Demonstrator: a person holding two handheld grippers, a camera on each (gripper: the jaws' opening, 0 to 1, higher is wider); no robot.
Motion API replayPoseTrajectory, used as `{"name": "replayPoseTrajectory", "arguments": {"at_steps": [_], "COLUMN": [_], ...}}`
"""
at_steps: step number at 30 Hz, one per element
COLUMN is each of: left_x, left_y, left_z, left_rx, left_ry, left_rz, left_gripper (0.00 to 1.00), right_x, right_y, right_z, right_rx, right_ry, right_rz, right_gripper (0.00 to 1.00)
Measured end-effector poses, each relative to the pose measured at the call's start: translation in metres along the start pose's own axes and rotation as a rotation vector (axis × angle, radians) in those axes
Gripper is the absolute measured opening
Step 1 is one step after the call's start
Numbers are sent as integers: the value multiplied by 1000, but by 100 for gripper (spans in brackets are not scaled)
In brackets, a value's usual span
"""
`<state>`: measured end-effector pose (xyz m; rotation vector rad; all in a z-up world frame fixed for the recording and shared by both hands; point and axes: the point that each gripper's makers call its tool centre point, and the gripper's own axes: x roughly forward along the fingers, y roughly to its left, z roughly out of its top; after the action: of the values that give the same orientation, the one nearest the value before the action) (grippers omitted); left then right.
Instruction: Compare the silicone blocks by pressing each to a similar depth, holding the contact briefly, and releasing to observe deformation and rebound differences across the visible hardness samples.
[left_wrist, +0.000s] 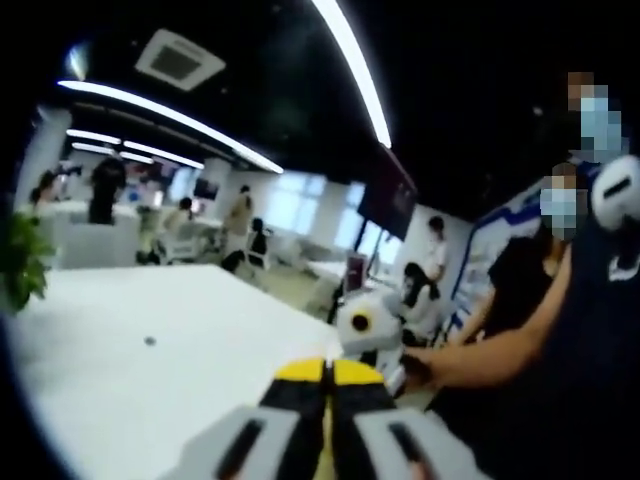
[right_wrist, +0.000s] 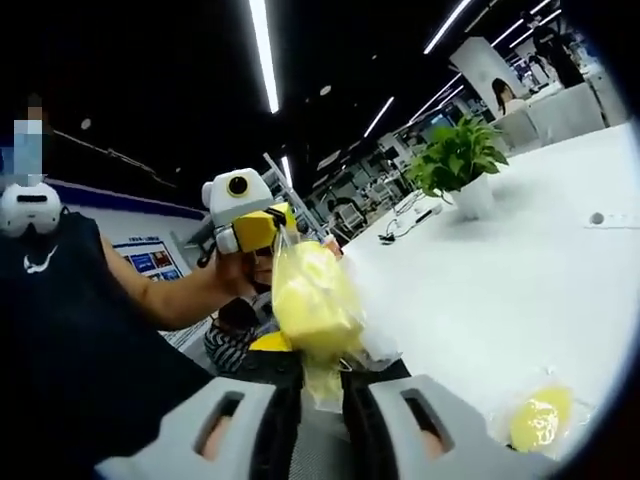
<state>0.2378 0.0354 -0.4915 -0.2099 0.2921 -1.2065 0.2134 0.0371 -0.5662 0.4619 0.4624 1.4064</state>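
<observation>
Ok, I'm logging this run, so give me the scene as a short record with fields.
left gripper: jaws closed together, holding nothing, above the white table
right gripper: shut on a yellow block in clear wrap, lifted off the table
second yellow block: wrapped, lying on the table
potted plant: farther back on the table
person: dark shirt, holding the grippers

Two yellow bagged blocks show in the right gripper view: one (right_wrist: 312, 300) at centre, another (right_wrist: 540, 418) at four o'clock. One potted plant (right_wrist: 458, 160) stands at one o'clock. Two grippers appear there too.
</observation>
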Motion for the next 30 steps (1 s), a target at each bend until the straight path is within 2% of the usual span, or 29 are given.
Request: {"name": "replayPoseTrajectory", "arguments": {"at_steps": [5,8,10,12,14,16,18,19,20,23,30], "left_x": [1,1,1,2,2,2,2,2,2,2,0], "left_y": [1,2,2,3,2,3,2,2,2,3,7], "left_z": [3,4,5,6,6,5,7,8,10,14,22], "left_rx": [-9,-17,-29,-34,-41,-39,-32,-32,-30,-29,-30], "left_ry": [-1,-7,-11,-15,-17,-15,-16,-17,-21,-30,-54], "left_rz": [9,14,11,13,12,11,10,11,10,10,19], "left_gripper": [0,0,0,0,0,0,0,0,0,0,0], "right_x": [0,2,2,1,0,-2,-6,-11,-10,-16,-46], "right_y": [-4,-5,-8,-14,-18,-25,-33,-35,-30,-26,-40], "right_z": [3,2,0,2,5,11,14,10,17,22,36], "right_rx": [-54,-79,-108,-147,-142,-189,-244,-282,-309,-299,-384], "right_ry": [-20,-21,-17,-28,-41,-64,-57,-20,-54,-79,-128], "right_rz": [-30,-44,-73,-117,-153,-218,-292,-313,-304,-302,-417], "right_gripper": [16,22,30,43,56,77,97,97,96,96,96]}}
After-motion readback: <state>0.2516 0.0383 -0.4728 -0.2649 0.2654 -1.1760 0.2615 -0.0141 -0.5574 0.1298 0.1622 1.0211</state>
